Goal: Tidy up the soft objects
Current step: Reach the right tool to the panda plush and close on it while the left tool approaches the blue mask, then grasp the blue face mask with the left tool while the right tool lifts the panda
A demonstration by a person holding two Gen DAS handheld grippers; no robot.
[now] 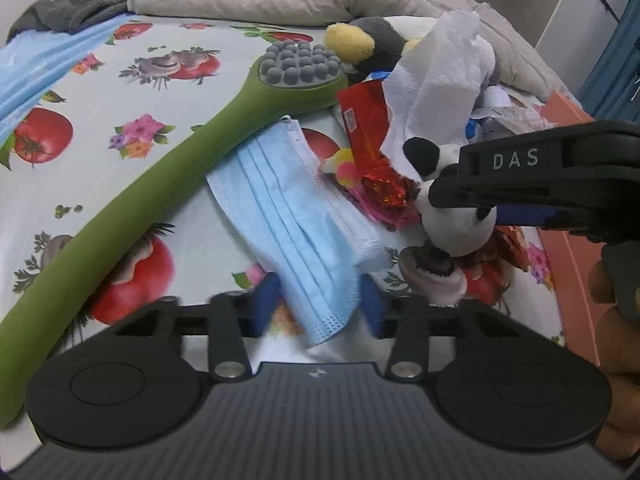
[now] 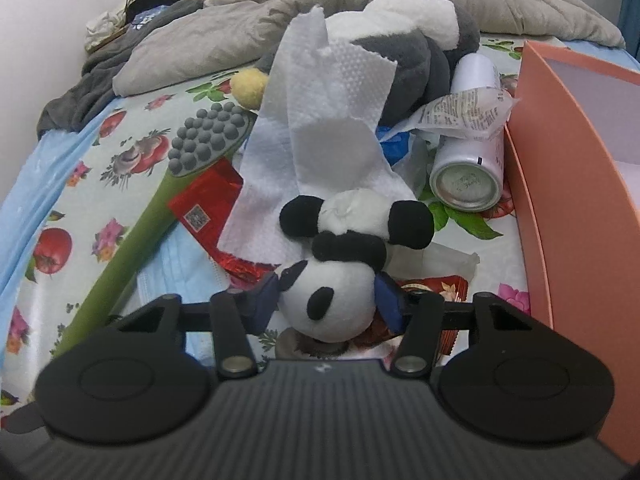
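Plush, black and white: the panda toy (image 2: 332,300) lay on its back on the fruit-print sheet (image 1: 100,92), in the clutter just beside the pink box (image 2: 560,184). You had its head between the pads of the right gripper (image 2: 328,300). Both blue pads touched the sides of the head and looked to press in slightly, so I judged that a grip on the panda, not a loose straddle. It should have been light and very squashy with no stiff core, and unlikely to slip on the foam pads. The head was a fair hold; the round body would have been steadier, since the limbs would flop.

The blue face mask (image 1: 304,232) lay flat on the sheet, its lower end between the pads of your left gripper (image 1: 318,300). The pads were blurred there. I couldn't tell whether they pinched it or just flanked it. It's thin, limp and near weightless: take it by a pleated edge, because a flat pinch may catch the sheet too.

Both grippers pointed steeply down at the bed. The right one crossed in from the right of the left view, your fingers (image 1: 612,300) showing on its handle. The green massage stick (image 1: 132,200) lay just left of the mask.
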